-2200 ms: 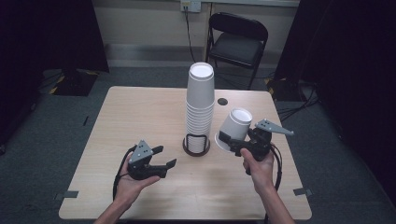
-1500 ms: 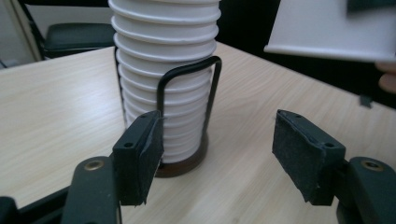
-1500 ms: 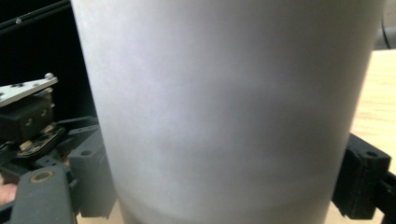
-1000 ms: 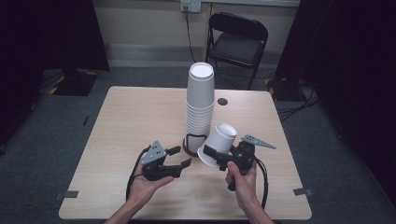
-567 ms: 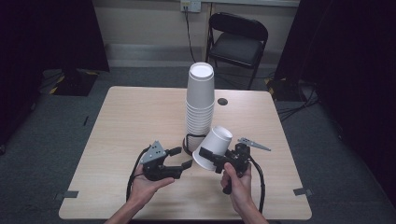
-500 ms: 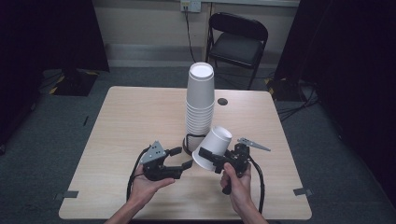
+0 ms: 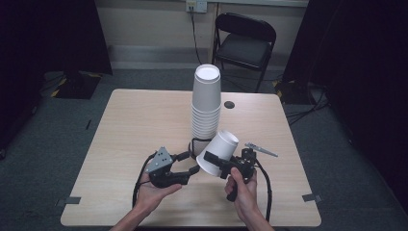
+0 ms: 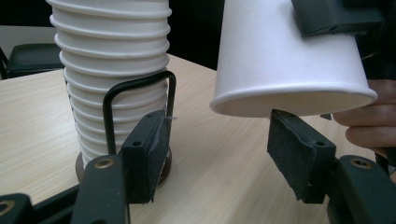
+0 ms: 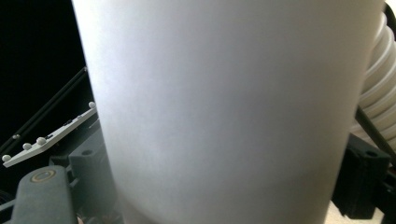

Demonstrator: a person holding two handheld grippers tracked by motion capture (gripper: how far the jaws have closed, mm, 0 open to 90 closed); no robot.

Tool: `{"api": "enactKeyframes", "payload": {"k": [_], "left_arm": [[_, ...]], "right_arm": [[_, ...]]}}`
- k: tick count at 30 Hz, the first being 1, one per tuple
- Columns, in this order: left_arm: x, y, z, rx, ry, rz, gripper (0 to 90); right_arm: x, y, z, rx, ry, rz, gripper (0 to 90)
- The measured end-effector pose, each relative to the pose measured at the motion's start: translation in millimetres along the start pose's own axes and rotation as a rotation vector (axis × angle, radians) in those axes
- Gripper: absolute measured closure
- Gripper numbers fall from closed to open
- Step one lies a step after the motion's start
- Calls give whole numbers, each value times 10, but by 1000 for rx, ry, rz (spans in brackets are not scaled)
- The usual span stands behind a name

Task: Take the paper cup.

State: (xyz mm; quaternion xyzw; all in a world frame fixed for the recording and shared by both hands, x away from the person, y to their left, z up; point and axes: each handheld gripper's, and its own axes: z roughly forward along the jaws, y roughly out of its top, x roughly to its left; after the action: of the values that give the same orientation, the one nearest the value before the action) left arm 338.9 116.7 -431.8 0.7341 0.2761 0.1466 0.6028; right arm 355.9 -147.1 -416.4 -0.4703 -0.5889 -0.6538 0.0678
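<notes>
risk 1: paper cup (image 7: 219,152) could crush or buckle — right gripper (image 7: 226,163) clamps it by the thin side wall, and if the left gripper (image 7: 190,163) pinches the rim too, soft paper folds.
risk 2: cup could slip out during a hand-over — if right lets go before left has a real hold, it drops on the bench (image 7: 139,120) & rolls toward the front edge.
risk 3: cup stack (image 7: 206,103) could get knocked — stack & its wire holder (image 8: 140,93) stand just behind both grippers; a sideways swing would bump it, tall stack tips easy.
cup pos: off the bench, held tilted, rim down-left, base up-right; near bench middle, toward front edge, just in front of stack.
right jaws: clamped on cup wall, one each side of the white wall in the right gripper view (image 9: 233,107).
left jaws: apart, nothing pressed; have just been closing a bit. Cup rim (image 8: 289,100) hangs above the gap, seems just over the one pad (image 8: 299,156) — touching or not, can't tell.
right hand (image 7: 240,190): comes in from front edge, gripper upright-ish, jaws aimed left toward the other gripper.
left hand (image 7: 156,192): palm under gripper body, jaws level, aimed right at cup rim.
</notes>
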Motion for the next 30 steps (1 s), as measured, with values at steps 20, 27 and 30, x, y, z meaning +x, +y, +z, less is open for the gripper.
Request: {"api": "enactKeyframes", "payload": {"k": [20, 27, 30], "left_arm": [[-43, 4, -4, -68, 7, 22, 481], [-41, -10, 15, -72, 15, 42, 563], [-34, -8, 24, -83, 29, 58, 592]], "right_arm": [[-9, -112, 82, -18, 85, 188, 137], [20, -133, 105, -12, 120, 237, 136], [51, -156, 128, 2, 136, 247, 136]]}}
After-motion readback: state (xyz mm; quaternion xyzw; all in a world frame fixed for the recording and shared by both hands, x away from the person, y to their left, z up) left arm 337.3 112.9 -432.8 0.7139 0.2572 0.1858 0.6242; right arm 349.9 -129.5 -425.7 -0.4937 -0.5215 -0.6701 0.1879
